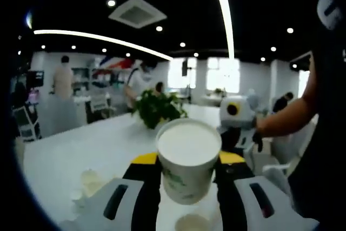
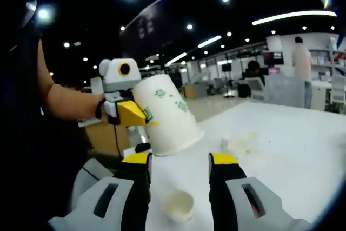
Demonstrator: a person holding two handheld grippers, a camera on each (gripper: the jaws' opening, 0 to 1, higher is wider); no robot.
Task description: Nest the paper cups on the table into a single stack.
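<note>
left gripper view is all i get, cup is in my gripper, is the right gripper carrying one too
observer: No. In the right gripper view the right gripper has its jaws apart with nothing between them.
operator: so what's it pointed at
observer: A lone paper cup standing mouth up on the table, seen in the gap between those jaws.
operator: and how's my cup sitting
observer: From that side the held cup is tilted rather than upright, pinched in the left gripper.
</note>
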